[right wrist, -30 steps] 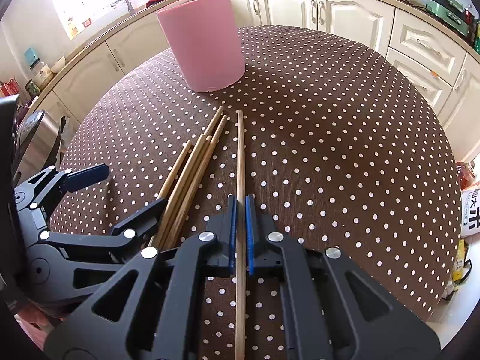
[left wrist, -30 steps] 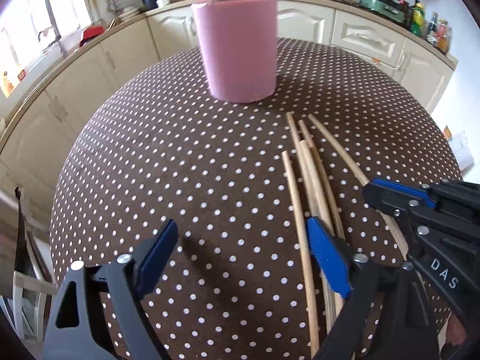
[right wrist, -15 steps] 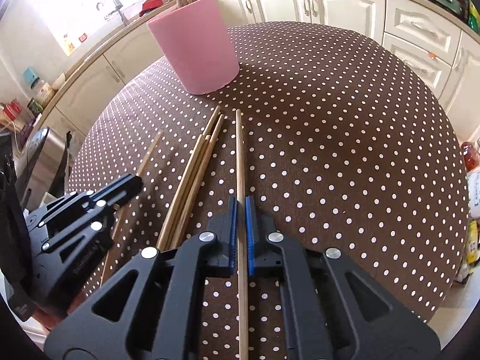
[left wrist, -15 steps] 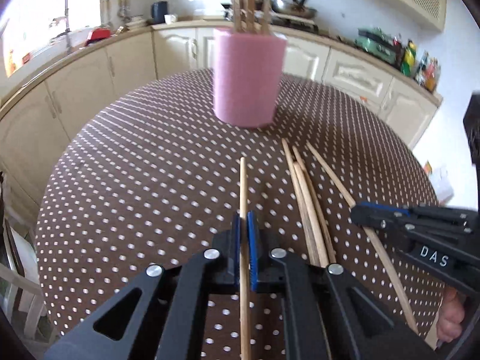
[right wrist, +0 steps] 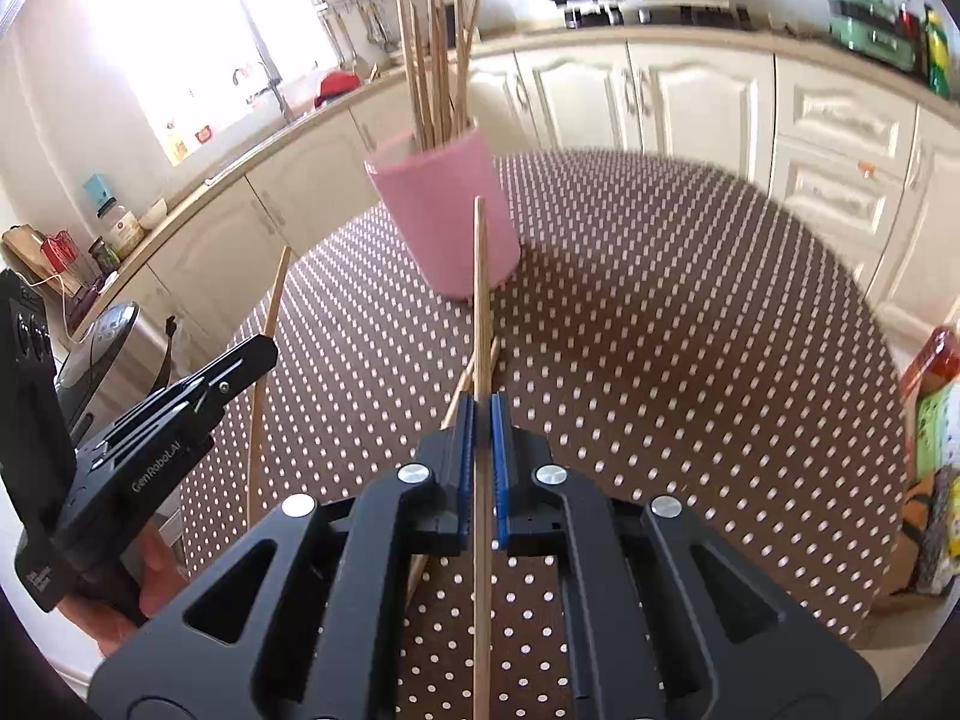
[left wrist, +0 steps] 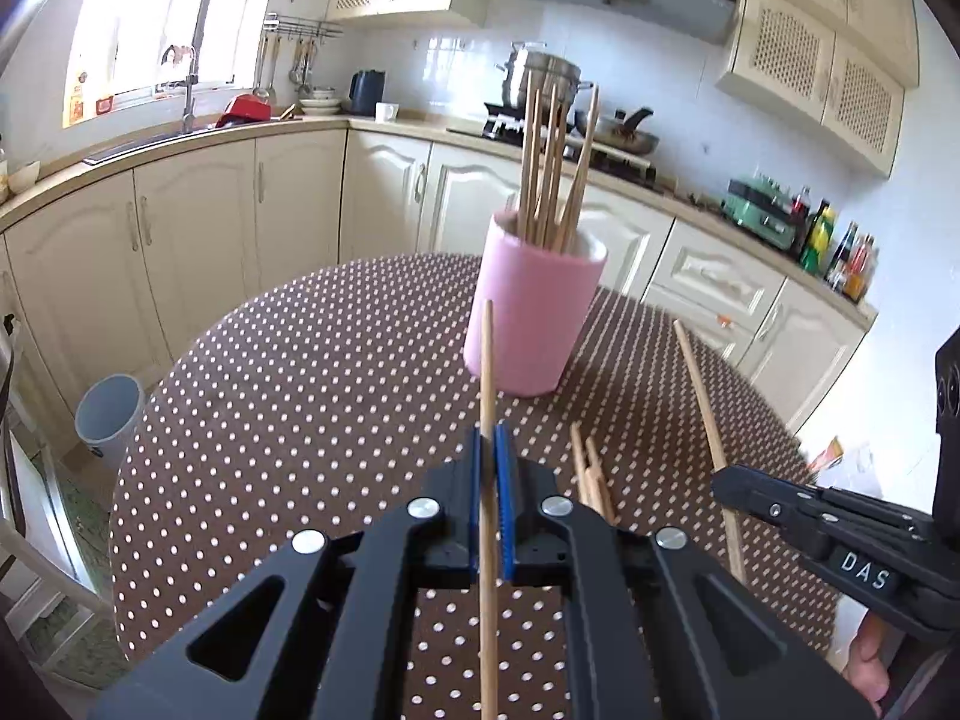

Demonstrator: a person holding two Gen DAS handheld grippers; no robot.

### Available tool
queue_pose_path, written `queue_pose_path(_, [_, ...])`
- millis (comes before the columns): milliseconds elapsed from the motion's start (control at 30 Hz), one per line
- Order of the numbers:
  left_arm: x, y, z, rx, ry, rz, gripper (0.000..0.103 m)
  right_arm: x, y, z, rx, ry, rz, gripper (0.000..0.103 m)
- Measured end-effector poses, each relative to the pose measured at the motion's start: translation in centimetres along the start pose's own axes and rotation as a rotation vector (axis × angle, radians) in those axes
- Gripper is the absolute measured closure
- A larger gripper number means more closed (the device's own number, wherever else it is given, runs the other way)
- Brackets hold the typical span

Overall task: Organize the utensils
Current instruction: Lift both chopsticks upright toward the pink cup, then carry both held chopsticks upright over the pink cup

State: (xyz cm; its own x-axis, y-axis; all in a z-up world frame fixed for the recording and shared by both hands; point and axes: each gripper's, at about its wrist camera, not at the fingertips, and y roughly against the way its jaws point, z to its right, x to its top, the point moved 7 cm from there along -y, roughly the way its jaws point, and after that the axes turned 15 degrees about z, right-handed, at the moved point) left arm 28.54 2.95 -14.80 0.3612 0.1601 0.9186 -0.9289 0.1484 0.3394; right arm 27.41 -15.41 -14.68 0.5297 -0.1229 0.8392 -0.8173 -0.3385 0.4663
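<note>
Round table [left wrist: 300, 396], brown cloth with white polka dots; carries all items below.

Left gripper [left wrist: 491, 480], black frame, blue pads, pressed together on one wooden chopstick [left wrist: 487, 372] held clear of the cloth, tip pointing toward the holder. In the right wrist view its side reads "GenRobot.AI" in white.

Right gripper [right wrist: 482, 450], same build, likewise clamped on a single wooden chopstick [right wrist: 479, 276], also raised above the table. In the left wrist view a small tag on its side reads "DAS".

Pink holder [left wrist: 534, 324], cylindrical, upright near the table's far side, ahead of both grippers; a bundle of chopsticks [left wrist: 549, 168] stands in it, leaning at slight angles.

Loose chopsticks [left wrist: 591, 474], a small group flat on the cloth between the two grippers, near ends hidden behind the left gripper's frame.

Bottles [left wrist: 840, 246] on the far counter; labels too small to read.
</note>
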Motion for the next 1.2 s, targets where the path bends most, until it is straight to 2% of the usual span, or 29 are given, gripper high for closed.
queue_pose_path(167, [2.1, 2.1, 0.3, -0.005, -0.011, 0.070, 0.097, 1.7, 1.7, -0.9, 0.001, 0.035, 0.068, 0.097])
queue_pose_path(367, [4.3, 4.0, 1.9, 0.028, -0.107, 0.132, 0.097, 4.0, 3.3, -2.1, 0.003, 0.077, 0.143, 0.097])
queue_pose_path(433, [5.0, 4.8, 2.2, 0.011, -0.113, 0.152, 0.097, 4.3, 3.8, -2.6, 0.016, 0.098, 0.151, 0.097])
queue_pose_path(533, [5.5, 5.2, 2.5, 0.012, -0.124, 0.169, 0.097, 3.2, 2.7, -2.9, -0.011, 0.168, 0.075, 0.097])
queue_pose_path(600, [5.3, 5.1, 2.5, 0.015, -0.127, 0.161, 0.097, 2.0, 1.1, -1.8, -0.060, 0.143, 0.016, 0.096])
queue_pose_path(700, [4.4, 4.5, 2.1, 0.014, -0.125, 0.118, 0.097, -0.2, -1.5, -0.7, -0.101, 0.127, -0.091, 0.096])
queue_pose_path(833, [3.5, 3.2, 1.3, 0.004, -0.113, 0.067, 0.097, -1.7, -3.7, 0.1, -0.142, 0.133, -0.161, 0.094])
queue_pose_path(867, [3.4, 2.9, 1.1, 0.005, -0.110, 0.058, 0.097, -2.1, -4.0, 0.2, -0.145, 0.132, -0.172, 0.084])
queue_pose_path(933, [3.2, 2.3, 0.7, 0.009, -0.112, 0.045, 0.097, -2.5, -4.9, 0.5, -0.155, 0.124, -0.188, 0.053])
queue_pose_path(967, [3.2, 2.0, 0.6, 0.011, -0.112, 0.040, 0.097, -2.4, -5.1, 0.6, -0.161, 0.126, -0.163, 0.044])
queue_pose_path(1033, [3.1, 1.3, 0.2, 0.007, -0.106, 0.027, 0.097, -2.1, -5.4, 0.3, -0.170, 0.155, -0.132, 0.044])
queue_pose_path(1133, [2.9, 0.0, 0.2, 0.003, -0.094, -0.006, 0.097, -2.4, -6.4, -0.1, -0.151, 0.166, -0.156, 0.047])
queue_pose_path(1200, [2.6, -1.0, -0.2, 0.010, -0.089, -0.031, 0.097, -2.8, -7.7, -0.2, -0.155, 0.184, -0.191, 0.059])
